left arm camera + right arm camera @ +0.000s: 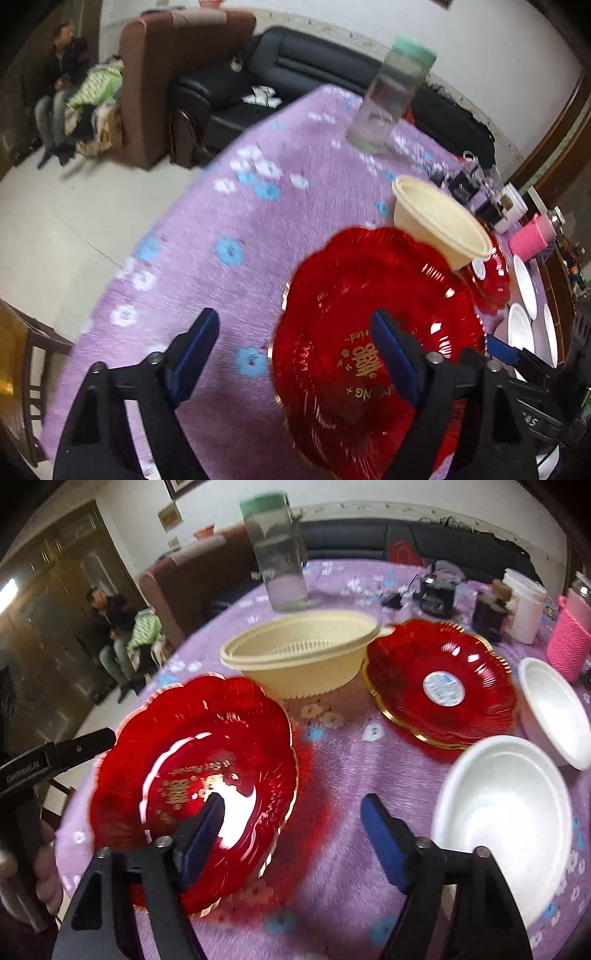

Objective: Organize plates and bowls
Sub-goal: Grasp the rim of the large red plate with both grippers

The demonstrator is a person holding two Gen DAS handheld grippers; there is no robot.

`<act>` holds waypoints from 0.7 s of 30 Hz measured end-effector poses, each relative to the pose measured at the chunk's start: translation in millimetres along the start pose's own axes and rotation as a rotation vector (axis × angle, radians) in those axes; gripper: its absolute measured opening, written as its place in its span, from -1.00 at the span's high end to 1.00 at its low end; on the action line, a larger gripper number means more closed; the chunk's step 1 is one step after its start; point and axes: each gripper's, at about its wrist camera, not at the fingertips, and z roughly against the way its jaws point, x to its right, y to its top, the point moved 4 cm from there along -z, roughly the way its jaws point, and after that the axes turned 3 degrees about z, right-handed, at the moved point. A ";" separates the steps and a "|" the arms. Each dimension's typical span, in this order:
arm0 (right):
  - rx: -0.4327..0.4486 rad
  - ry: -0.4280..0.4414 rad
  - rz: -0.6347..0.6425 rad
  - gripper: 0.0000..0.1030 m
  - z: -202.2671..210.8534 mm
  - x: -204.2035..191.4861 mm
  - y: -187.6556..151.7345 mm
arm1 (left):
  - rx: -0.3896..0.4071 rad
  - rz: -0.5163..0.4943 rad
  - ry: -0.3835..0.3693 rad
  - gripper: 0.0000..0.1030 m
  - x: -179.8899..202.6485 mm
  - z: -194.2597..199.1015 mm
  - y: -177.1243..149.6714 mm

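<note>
**Straddling the near red plate from both sides, with nothing gripped yet**

Closing in on the near red plate, both grippers have their jaws apart and hold nothing. In the left wrist view the left gripper sits low in the frame, one blue pad over the purple flowered tablecloth and the other over the plate's centre, so the plate's rim lies between them. In the right wrist view the right gripper at lower centre has one pad over the plate's gold lettering and the other over bare cloth.

The second red plate lies at right centre of that view, with the cream colander bowl just behind and between the two plates. Two white bowls sit at the right edge.

Risks, as I judge them:
- The plate looks thin, glossy and scalloped; a pinch on one lobe may slip or tilt it.
- Two grippers closing on the same plate could pull against each other, or the left gripper could foul the right.
- Lifting toward the second plate could knock the colander bowl, which stands close to both.
- The clear jar with the green lid, at upper centre, could be tipped by a wide swing.
- Both views are motion-blurred, so exact pad contact cannot be told.
</note>
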 end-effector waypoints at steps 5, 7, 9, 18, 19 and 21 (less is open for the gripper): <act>-0.029 -0.008 -0.020 0.17 -19.1 2.4 -0.5 | -0.048 -0.012 -0.002 0.22 9.9 -24.3 -8.1; -0.039 0.029 -0.034 0.60 -21.6 -1.6 -1.0 | -0.032 -0.020 0.027 0.34 12.1 -24.5 -8.2; -0.026 0.021 -0.050 0.63 -19.4 0.0 -1.3 | -0.030 0.016 0.018 0.48 7.6 -20.9 -8.7; 0.137 0.065 -0.009 0.69 52.0 -33.9 10.8 | 0.152 0.011 -0.012 0.48 17.8 70.1 7.0; 0.148 0.073 -0.004 0.69 57.8 -39.6 14.4 | 0.166 0.011 -0.008 0.48 18.7 78.8 9.5; 0.172 0.091 0.003 0.69 71.4 -48.2 16.8 | 0.195 0.004 0.002 0.48 20.1 96.0 14.0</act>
